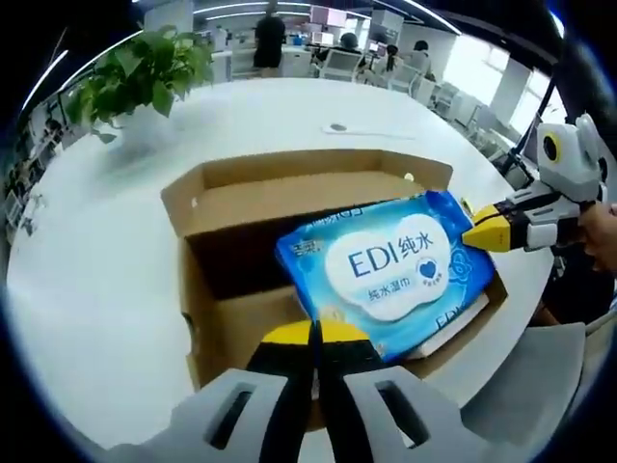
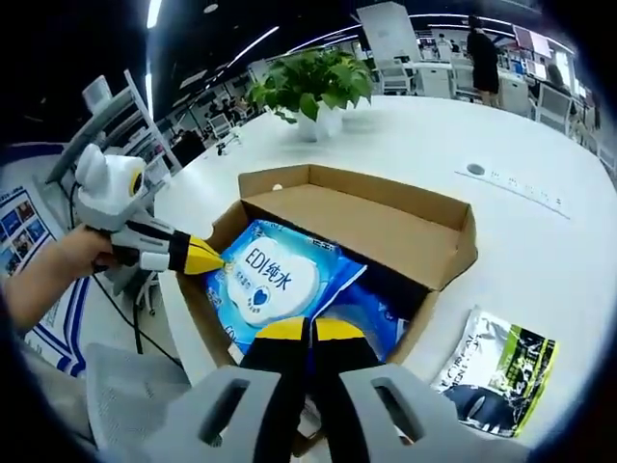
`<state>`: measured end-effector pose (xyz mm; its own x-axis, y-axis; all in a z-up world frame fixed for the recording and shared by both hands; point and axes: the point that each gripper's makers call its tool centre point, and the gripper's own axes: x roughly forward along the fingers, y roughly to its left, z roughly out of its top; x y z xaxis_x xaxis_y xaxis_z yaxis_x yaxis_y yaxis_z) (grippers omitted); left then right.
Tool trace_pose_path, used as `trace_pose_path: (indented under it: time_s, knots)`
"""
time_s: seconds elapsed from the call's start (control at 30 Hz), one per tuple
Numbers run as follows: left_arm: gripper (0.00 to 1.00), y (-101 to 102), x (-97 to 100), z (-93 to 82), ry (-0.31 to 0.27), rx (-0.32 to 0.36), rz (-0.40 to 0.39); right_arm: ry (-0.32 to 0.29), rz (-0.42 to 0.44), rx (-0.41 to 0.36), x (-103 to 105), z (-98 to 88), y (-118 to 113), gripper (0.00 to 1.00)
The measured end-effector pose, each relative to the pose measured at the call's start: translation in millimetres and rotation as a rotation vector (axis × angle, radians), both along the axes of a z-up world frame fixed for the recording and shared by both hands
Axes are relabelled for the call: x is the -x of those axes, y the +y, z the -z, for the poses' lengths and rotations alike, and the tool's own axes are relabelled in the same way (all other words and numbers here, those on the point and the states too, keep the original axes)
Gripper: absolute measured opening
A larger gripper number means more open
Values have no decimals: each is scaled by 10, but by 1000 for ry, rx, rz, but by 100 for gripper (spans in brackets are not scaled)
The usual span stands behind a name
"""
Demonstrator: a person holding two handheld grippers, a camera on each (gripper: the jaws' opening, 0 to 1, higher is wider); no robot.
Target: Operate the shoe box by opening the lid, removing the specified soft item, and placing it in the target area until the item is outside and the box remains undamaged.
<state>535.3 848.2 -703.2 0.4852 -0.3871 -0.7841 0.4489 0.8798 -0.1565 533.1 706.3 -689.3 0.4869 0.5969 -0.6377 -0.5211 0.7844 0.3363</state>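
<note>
Over the open brown cardboard shoe box (image 1: 289, 207), both grippers pinch the soft, slippery blue wet-wipe pack (image 1: 390, 270): left gripper (image 1: 316, 333) at one edge, right gripper (image 1: 474, 231) at the opposite; it likely sags.

Brown cardboard shoe box (image 1: 289, 188), blue-and-white wipes pack (image 1: 386, 265), yellow-tipped black gripper (image 1: 316, 338), white table (image 1: 96, 289), green plant (image 1: 145, 68)

Large white round-edged worktop (image 1: 289, 111) under dark ceiling with long white strip lights (image 2: 154, 12). Leafy green potted plant in white pot (image 2: 313, 87) stands on worktop. Small round grey port (image 1: 336, 127) set in worktop surface. Beyond: open office, desks, grey office chairs (image 1: 339, 62), standing person in dark clothes (image 1: 269, 39). Bright windows (image 1: 477, 68) at side.
</note>
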Motion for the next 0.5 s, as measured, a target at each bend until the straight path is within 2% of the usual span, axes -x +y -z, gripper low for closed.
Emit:
trace_pose_path:
  time_s: [0.5]
  knots:
    - [0,-366,15,-329,-48,48,39,-28,42,-17,49,-241,-353,0]
